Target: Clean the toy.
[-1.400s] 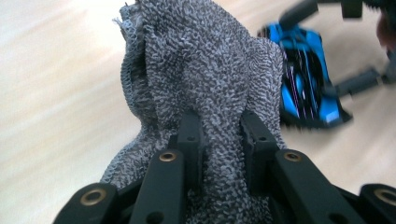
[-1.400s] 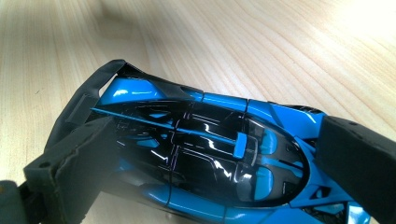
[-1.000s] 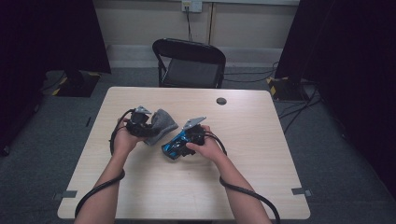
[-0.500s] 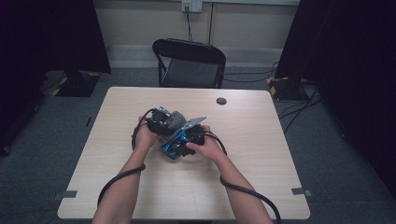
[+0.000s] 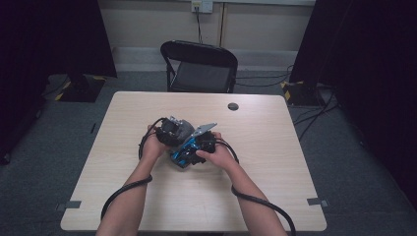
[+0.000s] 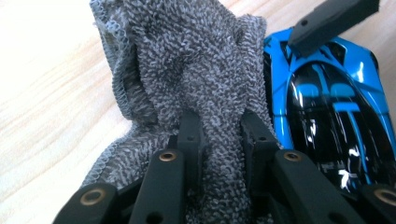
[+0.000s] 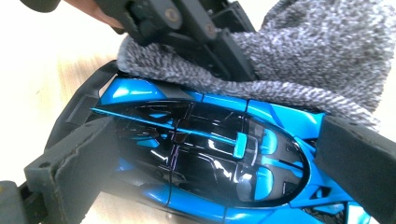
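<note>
Left gripper (image 5: pixel 169 132) with grey cloth (image 6: pixel 196 84) moved from ten o'clock onto blue toy car (image 7: pixel 201 158), mid-table. Left pinches cloth; right gripper (image 5: pixel 199 146) clamps car. Wiping barely begun; most bodywork left.

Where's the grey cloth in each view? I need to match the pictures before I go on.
High view: cloth at table centre, in the left gripper.
Left gripper view: cloth fills the centre, pinched between the jaws.
Right gripper view: cloth at upper right, lying against the car.
Shared landmark: the blue car beside the cloth.
</note>
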The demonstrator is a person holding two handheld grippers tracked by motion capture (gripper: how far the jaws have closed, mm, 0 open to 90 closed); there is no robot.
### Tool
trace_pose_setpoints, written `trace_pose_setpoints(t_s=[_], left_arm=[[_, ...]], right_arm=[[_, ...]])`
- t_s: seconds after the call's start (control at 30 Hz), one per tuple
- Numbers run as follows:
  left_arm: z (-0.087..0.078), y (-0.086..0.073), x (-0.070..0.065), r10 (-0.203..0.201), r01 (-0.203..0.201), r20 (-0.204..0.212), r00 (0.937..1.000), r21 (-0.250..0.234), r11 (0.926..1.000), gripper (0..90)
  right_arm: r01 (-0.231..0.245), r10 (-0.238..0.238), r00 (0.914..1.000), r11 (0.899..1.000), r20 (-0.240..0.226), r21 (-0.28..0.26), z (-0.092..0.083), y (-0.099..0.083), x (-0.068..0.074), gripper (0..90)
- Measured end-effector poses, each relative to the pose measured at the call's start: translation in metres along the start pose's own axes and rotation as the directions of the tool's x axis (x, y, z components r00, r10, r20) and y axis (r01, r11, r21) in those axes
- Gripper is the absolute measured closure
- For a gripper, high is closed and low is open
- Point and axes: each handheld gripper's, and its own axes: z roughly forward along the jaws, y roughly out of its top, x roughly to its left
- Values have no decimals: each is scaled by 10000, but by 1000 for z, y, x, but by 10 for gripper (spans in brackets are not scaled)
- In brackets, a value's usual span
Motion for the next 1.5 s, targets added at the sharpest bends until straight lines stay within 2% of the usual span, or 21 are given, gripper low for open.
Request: trace_pose_setpoints(t_s=[0.07,0.13,0.27,0.47,0.63,0.9,1.07,1.13,1.5], left_arm=[[-2,-2,0,-85,85,72,9999,12,10000,733],[-6,-4,0,50,-50,21,10000,107,9999,733],[-12,-12,2,54,-58,189,9998,194,9998,733],[-22,-21,4,165,-169,115,9998,343,9993,732],[-29,-32,3,-63,57,252,9997,259,9996,732],[-42,-46,1,121,-126,102,9999,463,9989,732],[-49,-58,-4,35,-39,149,9999,299,9995,731],[-52,-62,-5,-130,125,213,9997,224,9997,731],[-73,-87,-11,-108,105,224,9997,151,9998,730]], right_arm=[[0,0,10000,10000,1,21,0,0,0,0],[1,-1,10000,10000,-1,27,0,0,0,0],[-8,8,10000,10000,1,0,0,0,0,0],[-6,6,10000,10000,9,19,0,0,0,0],[-5,5,10000,10000,9,8,0,0,0,0],[-5,5,10000,10000,12,17,0,0,0,0],[-11,11,10000,10000,10,31,0,0,0,0],[-1,1,10000,10000,11,41,0,1,0,0],[-5,5,10000,10000,12,88,0,1,0,0]])
